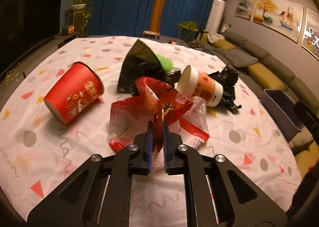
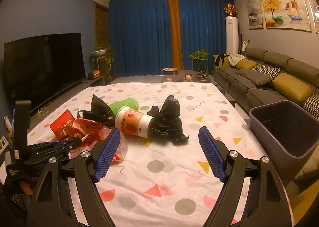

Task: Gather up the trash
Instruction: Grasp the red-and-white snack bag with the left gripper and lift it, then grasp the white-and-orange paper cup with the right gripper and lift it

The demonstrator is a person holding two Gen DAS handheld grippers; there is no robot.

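Note:
My left gripper point(image 1: 158, 125) is shut on a crumpled red-and-clear plastic bag point(image 1: 185, 119) lying on the patterned tablecloth point(image 1: 59, 143). The same gripper point(image 2: 75, 143) shows at the left of the right wrist view, pinching the bag point(image 2: 87, 129). A red paper cup point(image 1: 73, 95) lies on its side to the left. An orange-and-white cup point(image 2: 133, 123) lies tipped against a crumpled black bag point(image 2: 169, 119). My right gripper point(image 2: 159, 129) stands open just short of them, holding nothing. Behind lie a black triangular sheet point(image 2: 99, 107) and a green spiky thing point(image 2: 121, 105).
A dark grey bin point(image 2: 287, 127) stands off the table's right edge, open at the top. A sofa point(image 2: 269, 81) runs along the right wall and a television point(image 2: 43, 67) stands on the left. The tablecloth point(image 2: 159, 177) in front of my right gripper is bare.

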